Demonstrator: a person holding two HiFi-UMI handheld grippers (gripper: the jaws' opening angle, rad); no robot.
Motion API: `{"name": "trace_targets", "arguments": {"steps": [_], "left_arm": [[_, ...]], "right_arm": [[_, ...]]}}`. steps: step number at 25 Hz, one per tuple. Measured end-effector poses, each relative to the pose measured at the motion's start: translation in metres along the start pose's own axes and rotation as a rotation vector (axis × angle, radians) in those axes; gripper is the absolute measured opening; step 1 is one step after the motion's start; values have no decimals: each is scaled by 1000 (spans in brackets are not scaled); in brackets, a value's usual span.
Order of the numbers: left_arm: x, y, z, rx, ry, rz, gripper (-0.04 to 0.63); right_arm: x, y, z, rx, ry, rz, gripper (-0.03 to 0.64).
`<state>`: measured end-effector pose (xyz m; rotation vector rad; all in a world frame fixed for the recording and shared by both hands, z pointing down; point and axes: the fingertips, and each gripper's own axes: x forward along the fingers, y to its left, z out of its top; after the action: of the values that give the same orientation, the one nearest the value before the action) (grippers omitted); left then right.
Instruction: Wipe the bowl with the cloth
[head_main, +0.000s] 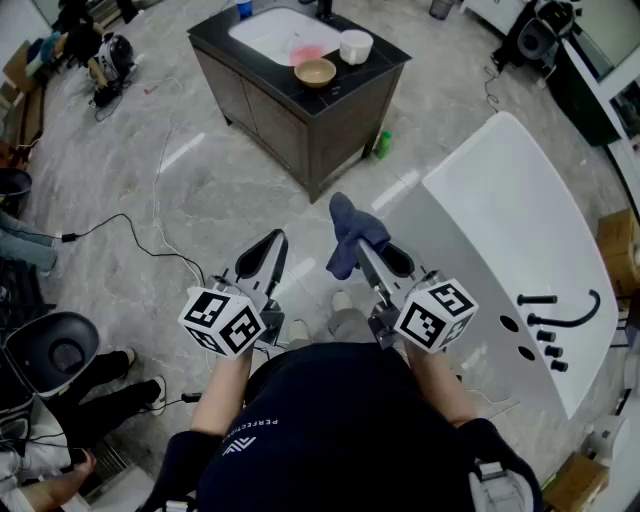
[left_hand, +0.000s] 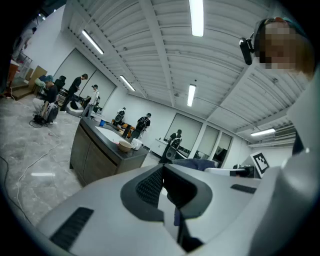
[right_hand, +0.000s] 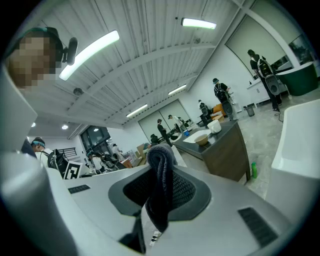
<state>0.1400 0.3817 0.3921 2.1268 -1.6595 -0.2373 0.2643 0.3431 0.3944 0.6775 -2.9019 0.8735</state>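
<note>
1. Left tool (head_main: 271, 243): jaws pressed together with nothing between them, held near level in front of the person.
2. Right tool (head_main: 362, 248): just beside the left one, clamped on a dark blue cloth (head_main: 352, 232). Cloth bunched above the jaw tips and hanging down between the pads.
3. Tan bowl (head_main: 315, 72): well ahead of both tools, upright near the front edge of a dark surface (head_main: 385, 62). Well apart from the cloth and touched by neither tool.
4. White cup (head_main: 355, 46): just beside the bowl, on the side away from the tools. White sink basin (head_main: 270, 35) set into the same surface, beyond the bowl and off to the left.
5. Green bottle (head_main: 383, 145): on the floor by the cabinet's near right corner, ahead of the right tool and short of the bowl.
6. White bathtub (head_main: 520, 220): to the right of the right tool, with black tap fittings (head_main: 560, 320) on its rim.
7. Black cable (head_main: 130, 235): trailing over the marble floor (head_main: 200, 170), to the left of the left tool.
</note>
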Motion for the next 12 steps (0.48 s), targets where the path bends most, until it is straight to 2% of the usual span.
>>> {"name": "trace_targets", "arguments": {"steps": [12], "left_arm": [[14, -4, -9, -8, -1, 37, 0]], "right_arm": [[1, -18, 8, 20, 0, 53, 87]]}}
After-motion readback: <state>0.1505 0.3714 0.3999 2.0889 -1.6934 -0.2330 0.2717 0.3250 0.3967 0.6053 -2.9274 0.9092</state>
